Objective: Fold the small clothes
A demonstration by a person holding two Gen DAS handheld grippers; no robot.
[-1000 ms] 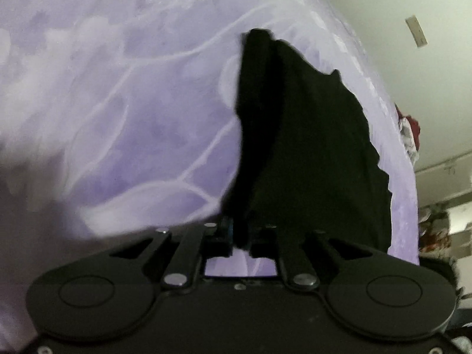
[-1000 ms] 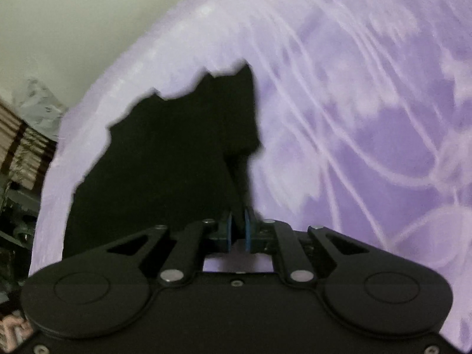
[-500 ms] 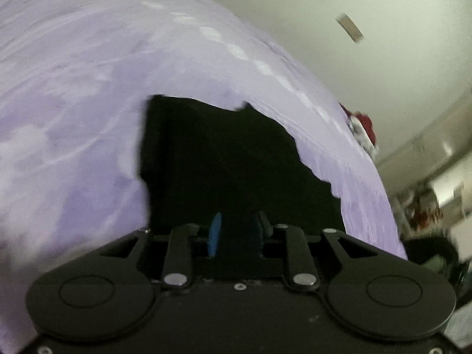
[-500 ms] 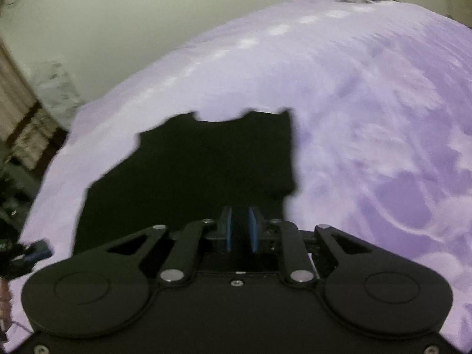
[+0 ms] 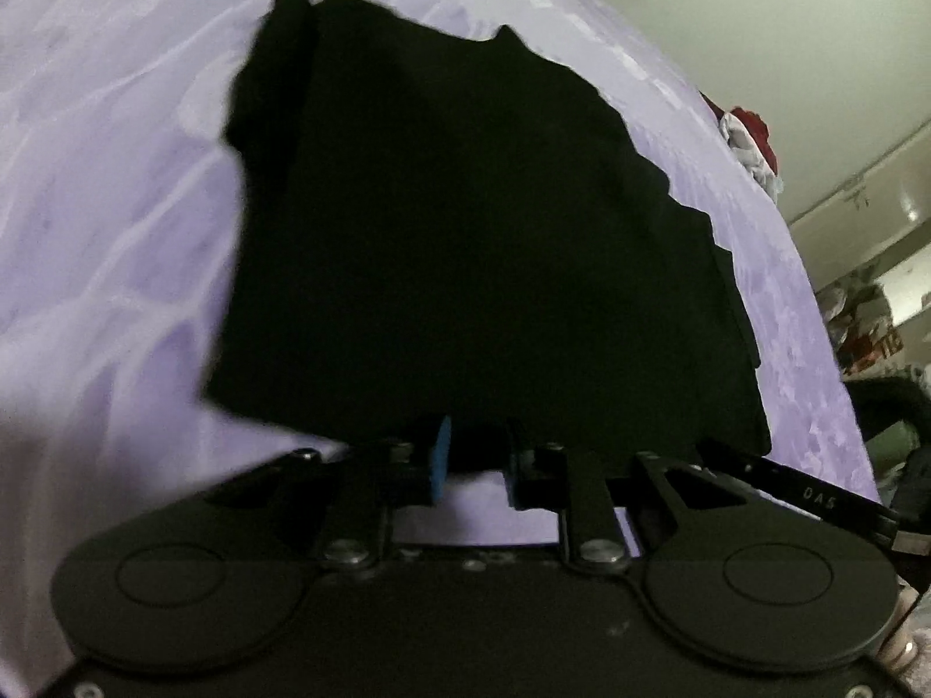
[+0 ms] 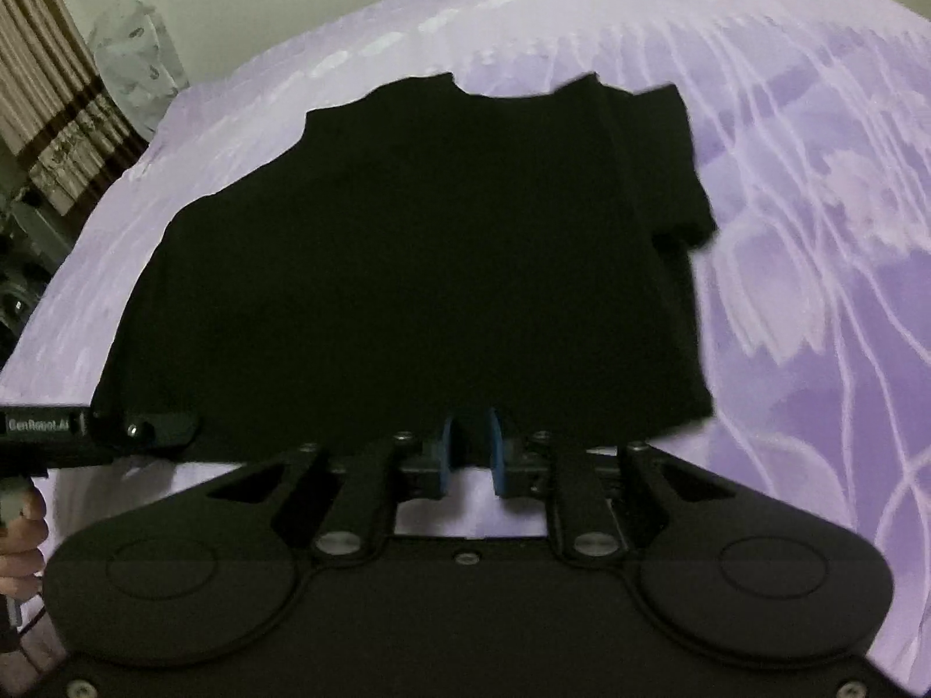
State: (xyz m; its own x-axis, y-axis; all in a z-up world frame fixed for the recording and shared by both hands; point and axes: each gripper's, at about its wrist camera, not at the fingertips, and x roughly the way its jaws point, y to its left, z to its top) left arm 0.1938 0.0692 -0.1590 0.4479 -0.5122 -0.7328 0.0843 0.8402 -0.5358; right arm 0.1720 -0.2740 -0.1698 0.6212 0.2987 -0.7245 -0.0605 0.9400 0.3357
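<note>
Black shirt [image 6: 419, 256] spread flat on the purple bed [image 6: 814, 232]. Right hand-held gripper [image 6: 469, 453] pinching its near hem; left hand-held gripper [image 5: 474, 459] narrow and closing over the hem, contact lost in blackness.

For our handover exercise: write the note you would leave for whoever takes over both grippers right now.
Left gripper: jaws closing, shirt hem between them.
Right gripper: shut on the hem.
Black shirt lies spread on the purple bedsheet, collar at the far end, hem nearest the grippers.
Done: shirt laid out, hem gripped.
Left: all the folds, as far as the dark cloth shows.
</note>
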